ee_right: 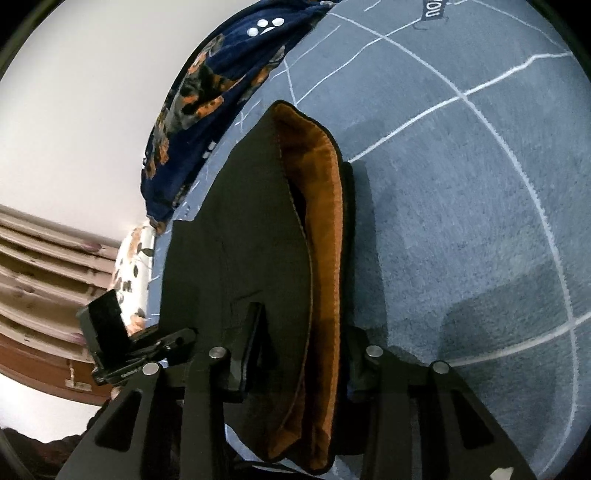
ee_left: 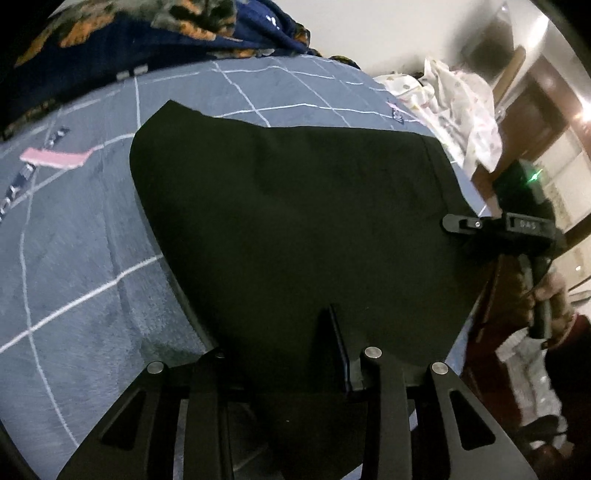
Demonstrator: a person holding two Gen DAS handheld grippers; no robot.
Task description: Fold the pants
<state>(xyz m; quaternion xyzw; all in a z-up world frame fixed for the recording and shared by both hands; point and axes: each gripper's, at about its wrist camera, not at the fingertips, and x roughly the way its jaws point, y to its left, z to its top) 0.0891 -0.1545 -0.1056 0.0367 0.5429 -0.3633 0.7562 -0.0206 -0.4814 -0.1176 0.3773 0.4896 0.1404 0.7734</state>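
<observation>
The black pants (ee_left: 295,229) lie folded on a blue-grey bedspread with a white grid (ee_left: 74,258). In the left wrist view my left gripper (ee_left: 295,354) is shut on the near edge of the pants; one finger (ee_left: 338,343) shows over the cloth. The right gripper (ee_left: 461,223) shows there at the pants' right edge. In the right wrist view my right gripper (ee_right: 295,350) is shut on the pants (ee_right: 236,229), whose orange lining (ee_right: 317,206) shows at the open waistband. One finger (ee_right: 255,332) presses on the black cloth.
A navy floral blanket (ee_left: 147,33) is bunched at the far side of the bed, also in the right wrist view (ee_right: 207,92). White patterned bedding (ee_left: 465,107) lies at the right. A pink label (ee_left: 55,158) sits on the bedspread. The left gripper's body (ee_right: 110,332) shows at left.
</observation>
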